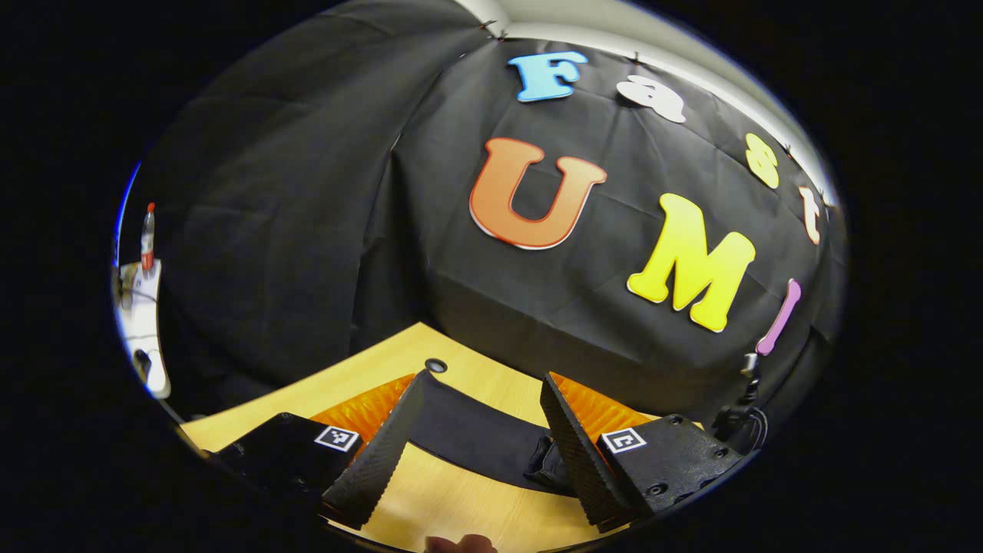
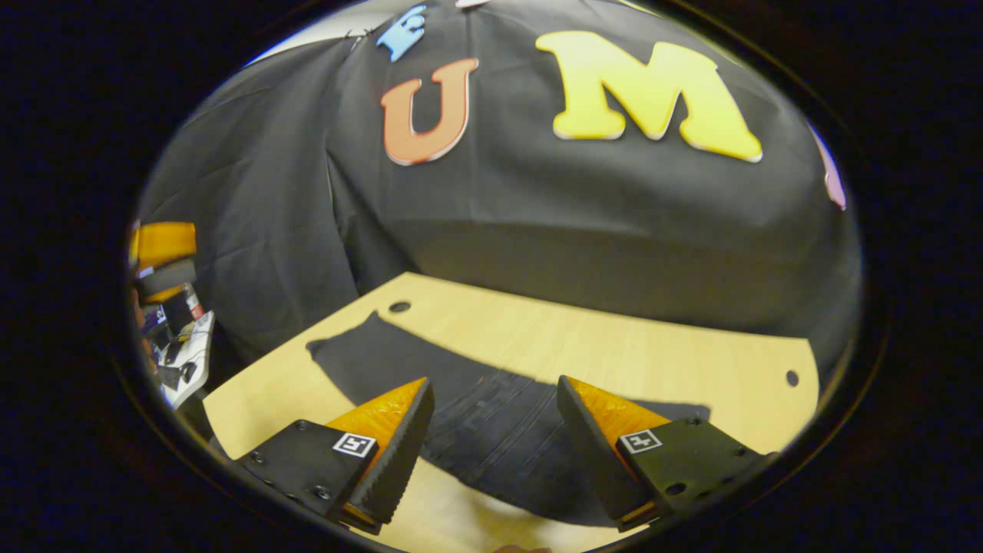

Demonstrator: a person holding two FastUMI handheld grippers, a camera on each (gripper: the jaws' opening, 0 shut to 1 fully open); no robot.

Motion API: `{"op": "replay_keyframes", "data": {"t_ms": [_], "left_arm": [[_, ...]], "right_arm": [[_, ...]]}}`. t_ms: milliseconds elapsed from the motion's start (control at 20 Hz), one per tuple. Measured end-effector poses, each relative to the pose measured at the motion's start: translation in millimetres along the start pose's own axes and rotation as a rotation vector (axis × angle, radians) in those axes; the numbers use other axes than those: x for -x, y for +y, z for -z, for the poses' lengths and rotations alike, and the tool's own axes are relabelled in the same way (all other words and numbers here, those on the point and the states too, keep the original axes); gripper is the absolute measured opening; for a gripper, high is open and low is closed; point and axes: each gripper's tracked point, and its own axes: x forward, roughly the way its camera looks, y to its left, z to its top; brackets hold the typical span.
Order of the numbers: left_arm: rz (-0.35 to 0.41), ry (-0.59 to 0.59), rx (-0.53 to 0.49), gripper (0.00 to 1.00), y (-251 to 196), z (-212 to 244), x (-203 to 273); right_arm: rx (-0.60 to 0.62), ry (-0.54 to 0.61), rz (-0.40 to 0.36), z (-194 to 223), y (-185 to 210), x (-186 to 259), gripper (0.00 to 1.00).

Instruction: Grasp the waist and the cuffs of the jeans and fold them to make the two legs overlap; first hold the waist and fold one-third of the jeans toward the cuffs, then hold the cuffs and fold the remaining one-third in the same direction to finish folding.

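Now both claws agape: left claw [image 1: 480,434], right claw [image 2: 495,438] above dark jeans [image 2: 468,415] on table [image 2: 614,338]

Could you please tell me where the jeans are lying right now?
The jeans lie flat on the wooden table, stretching across both gripper views just beyond the open fingers of the right gripper and left gripper.

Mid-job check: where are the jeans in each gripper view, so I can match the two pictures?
Left gripper view: the jeans lie low in the middle, a dark strip across the table between the open fingers.
Right gripper view: the jeans spread over the lower middle, from the far left corner of the table to the right finger.
Shared landmark: the round hole in the table's far corner.
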Motion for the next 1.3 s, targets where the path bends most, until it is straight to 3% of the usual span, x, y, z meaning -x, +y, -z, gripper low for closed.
{"op": "replay_keyframes", "data": {"t_ms": [100, 250, 450, 650, 700, 750, 850, 1000, 1300], "left_arm": [[-0.017, 0.034, 0.106, 0.99, 18, 14, -18], [-0.061, 0.105, 0.303, 0.99, 44, 49, -43], [-0.103, 0.255, 0.526, 0.99, 72, 99, -76], [-0.122, 0.305, 0.708, 0.99, 99, 116, -102], [-0.123, 0.308, 0.764, 0.99, 101, 115, -109], [-0.128, 0.307, 0.804, 0.99, 105, 117, -117], [-0.16, 0.309, 0.84, 0.99, 117, 124, -129], [-0.212, 0.322, 0.872, 0.98, 130, 136, -140], [-0.136, 0.274, 0.919, 0.97, 129, 127, -165]], "right_arm": [[-0.009, -0.061, 0.01, -28, -9, 14, 0.94], [-0.041, -0.135, 0.046, -61, -25, 34, 1.0], [-0.04, -0.222, 0.1, -94, -48, 68, 0.98], [-0.056, -0.268, 0.143, -116, -71, 97, 0.94], [-0.064, -0.276, 0.157, -120, -79, 105, 1.0], [-0.069, -0.288, 0.176, -125, -89, 115, 0.94], [-0.074, -0.314, 0.221, -138, -110, 135, 0.99], [-0.1, -0.373, 0.269, -163, -133, 166, 0.93], [-0.091, -0.454, 0.327, -191, -161, 203, 0.93]]}}
